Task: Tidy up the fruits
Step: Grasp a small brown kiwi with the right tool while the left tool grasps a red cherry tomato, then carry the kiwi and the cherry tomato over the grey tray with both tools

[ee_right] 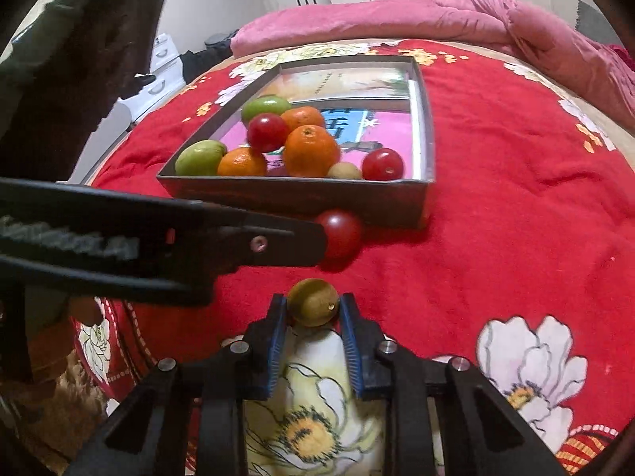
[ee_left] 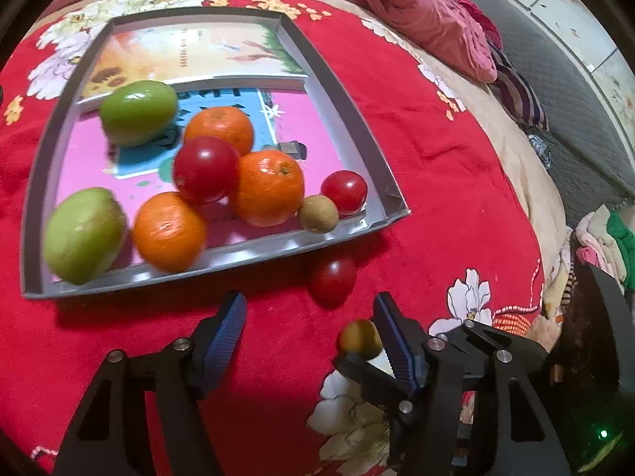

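Right gripper (ee_right: 312, 309): closed on a small brownish-green round fruit (ee_right: 313, 301), its blue pads pressing the fruit from both sides, on the near side of the tray.
Left gripper (ee_left: 309, 313): jaws apart with nothing between the pads, above the blanket just in front of the tray's near wall.
Loose tomato (ee_left: 332, 279): red, on the blanket, touching or just beside the outside of the tray's near wall, beyond the left gripper's fingertips.
Tray (ee_right: 301, 198): shallow grey cardboard box on the blanket, its floor lined with colourful printed sheets.
In the tray: three oranges (ee_left: 268, 187), two green fruits (ee_left: 139, 113), two red tomatoes (ee_left: 206, 168) and a small brown round fruit (ee_left: 318, 213), clustered toward the near wall.
Blanket (ee_right: 496, 206): red with large white and yellow flowers, under the tray.
Pink quilt (ee_right: 436, 14): bunched beyond the tray's far side.
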### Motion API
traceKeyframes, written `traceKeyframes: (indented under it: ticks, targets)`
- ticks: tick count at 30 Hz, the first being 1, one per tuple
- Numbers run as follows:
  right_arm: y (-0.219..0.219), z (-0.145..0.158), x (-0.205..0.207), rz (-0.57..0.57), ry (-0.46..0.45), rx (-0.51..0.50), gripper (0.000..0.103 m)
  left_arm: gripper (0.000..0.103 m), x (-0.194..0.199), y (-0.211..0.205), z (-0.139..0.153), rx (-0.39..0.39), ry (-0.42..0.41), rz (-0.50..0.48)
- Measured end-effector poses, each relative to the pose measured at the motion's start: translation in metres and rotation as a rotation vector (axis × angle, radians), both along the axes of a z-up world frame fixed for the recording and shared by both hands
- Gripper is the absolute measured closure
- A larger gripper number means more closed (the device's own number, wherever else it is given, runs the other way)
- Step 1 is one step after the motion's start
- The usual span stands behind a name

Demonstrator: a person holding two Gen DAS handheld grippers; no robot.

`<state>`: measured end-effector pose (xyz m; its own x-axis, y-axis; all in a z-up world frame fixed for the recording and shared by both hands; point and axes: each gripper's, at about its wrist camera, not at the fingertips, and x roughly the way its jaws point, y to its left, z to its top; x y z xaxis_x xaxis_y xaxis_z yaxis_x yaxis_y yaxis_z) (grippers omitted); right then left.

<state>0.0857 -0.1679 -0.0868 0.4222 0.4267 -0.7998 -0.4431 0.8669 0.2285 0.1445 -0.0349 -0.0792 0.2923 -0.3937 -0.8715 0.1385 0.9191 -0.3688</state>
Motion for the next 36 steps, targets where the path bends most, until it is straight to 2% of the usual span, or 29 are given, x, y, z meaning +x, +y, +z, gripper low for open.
traceKeyframes:
  ticks: [2, 10, 14, 16, 18, 22, 36]
  targets:
    - [-0.004, 0.002, 0.0, -0.007, -0.015, -0.021, 0.076, 0.044, 0.004, -0.005, -0.003, -0.017, 0.01, -0.001]
    - [-0.016, 0.005, 0.0, -0.03, -0.038, -0.069, 0.076, 0.046, 0.016, -0.017, -0.011, -0.007, 0.017, 0.006]
    - [-0.024, 0.006, 0.002, -0.049, -0.043, -0.069, 0.076, 0.055, 0.02, -0.024, -0.015, 0.026, 0.021, -0.005]
    - [-0.028, 0.007, 0.003, -0.063, -0.045, -0.064, 0.076, 0.055, 0.021, -0.027, -0.016, 0.035, 0.02, -0.002]
    - [-0.031, 0.009, 0.003, -0.072, -0.049, -0.06, 0.076, 0.064, 0.022, -0.028, -0.016, 0.051, 0.018, 0.001]
    - [-0.034, 0.01, 0.004, -0.08, -0.049, -0.051, 0.076, 0.073, 0.019, -0.026, -0.016, 0.063, 0.005, -0.007]
    - [-0.032, 0.02, 0.003, -0.08, -0.077, -0.014, 0.076, 0.074, -0.004, 0.0, -0.005, 0.032, 0.004, 0.006]
